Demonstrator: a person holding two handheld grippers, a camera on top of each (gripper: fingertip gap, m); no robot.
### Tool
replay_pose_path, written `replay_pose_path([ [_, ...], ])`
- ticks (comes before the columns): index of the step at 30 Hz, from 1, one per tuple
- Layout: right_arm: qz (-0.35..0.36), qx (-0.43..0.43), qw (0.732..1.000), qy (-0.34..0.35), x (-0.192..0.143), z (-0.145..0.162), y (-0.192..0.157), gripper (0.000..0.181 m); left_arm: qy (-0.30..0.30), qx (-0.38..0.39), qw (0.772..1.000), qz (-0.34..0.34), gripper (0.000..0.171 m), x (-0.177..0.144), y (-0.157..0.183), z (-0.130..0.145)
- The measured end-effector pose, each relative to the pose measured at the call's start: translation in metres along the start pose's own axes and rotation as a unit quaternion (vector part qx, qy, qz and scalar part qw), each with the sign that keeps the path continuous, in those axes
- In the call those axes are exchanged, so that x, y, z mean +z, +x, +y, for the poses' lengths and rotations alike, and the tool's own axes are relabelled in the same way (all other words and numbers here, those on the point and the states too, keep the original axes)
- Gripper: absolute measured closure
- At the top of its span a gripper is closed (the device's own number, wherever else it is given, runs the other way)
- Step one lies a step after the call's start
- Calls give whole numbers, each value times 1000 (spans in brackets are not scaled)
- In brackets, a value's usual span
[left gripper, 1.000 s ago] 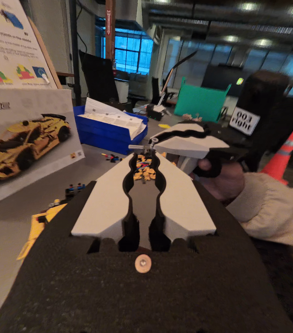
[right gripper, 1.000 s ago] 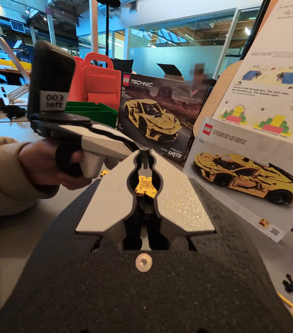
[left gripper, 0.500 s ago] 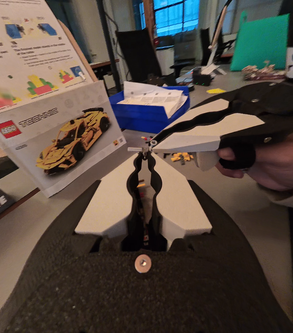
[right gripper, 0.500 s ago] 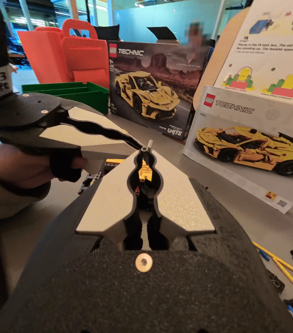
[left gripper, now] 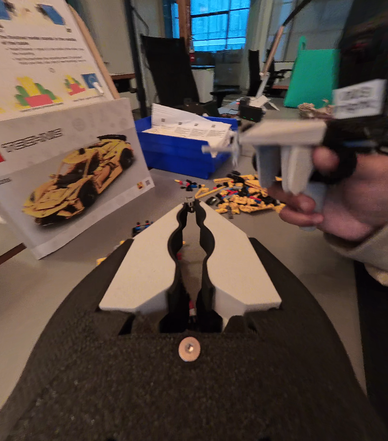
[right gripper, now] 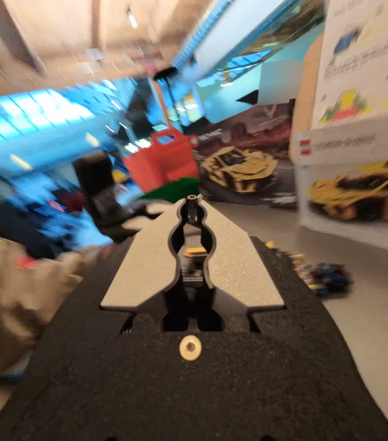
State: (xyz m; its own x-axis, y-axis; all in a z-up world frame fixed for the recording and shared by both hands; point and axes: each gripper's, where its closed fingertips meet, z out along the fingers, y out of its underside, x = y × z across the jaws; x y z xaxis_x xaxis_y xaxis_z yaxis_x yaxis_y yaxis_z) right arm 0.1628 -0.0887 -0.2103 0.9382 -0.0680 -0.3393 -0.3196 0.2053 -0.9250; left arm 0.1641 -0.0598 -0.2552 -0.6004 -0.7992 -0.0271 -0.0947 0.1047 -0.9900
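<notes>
A grey worktop (left gripper: 283,250) carries a booklet (left gripper: 69,171) picturing a yellow car, propped upright. Behind the booklet's right edge sits a blue bin (left gripper: 176,152) of papers. Right of the booklet lies a pile of small yellow bricks (left gripper: 240,193). The left gripper (left gripper: 190,205), in front of the booklet, has its fingers pinched on a tiny grey piece (left gripper: 189,201). The right gripper (right gripper: 191,202), raised above the pile, clamps a small grey pin (right gripper: 191,199) at its tips.

Open-plan workshop office, desks, office chair (left gripper: 169,71), exposed ceiling, large windows (left gripper: 217,23)
</notes>
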Motion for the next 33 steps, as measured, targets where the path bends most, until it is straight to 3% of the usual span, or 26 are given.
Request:
replay_pose_path([
  [2,-67,132,988,33,-11,-9,7,177,-48,19,998,40,166,9,21,18],
  [4,-98,196,973,69,-19,-18,12,177,-131,42,987,80,166,19,47,50],
  [9,-83,169,980,62,-26,-24,18,177,-206,94,971,77,166,36,78,89],
  [13,33,122,992,30,-68,-38,65,177,-235,1,965,118,166,49,96,78],
  [15,133,106,980,-108,-105,-13,100,177,-262,-61,949,165,166,59,113,69],
  [17,213,97,937,-258,-156,20,123,176,-293,-94,929,206,166,73,129,64],
  [18,233,91,921,-299,-176,31,128,176,-308,-94,921,218,166,81,132,64],
  [23,261,110,904,-321,-208,55,153,176,-351,-47,913,201,166,136,125,76],
  [25,211,160,914,-306,-207,63,147,176,-355,-44,913,197,166,153,123,77],
  [30,162,205,931,-256,-208,56,142,176,-357,-41,915,182,166,186,114,76],
  [33,152,221,932,-243,-210,53,142,176,-324,-28,927,184,165,202,110,68],
])
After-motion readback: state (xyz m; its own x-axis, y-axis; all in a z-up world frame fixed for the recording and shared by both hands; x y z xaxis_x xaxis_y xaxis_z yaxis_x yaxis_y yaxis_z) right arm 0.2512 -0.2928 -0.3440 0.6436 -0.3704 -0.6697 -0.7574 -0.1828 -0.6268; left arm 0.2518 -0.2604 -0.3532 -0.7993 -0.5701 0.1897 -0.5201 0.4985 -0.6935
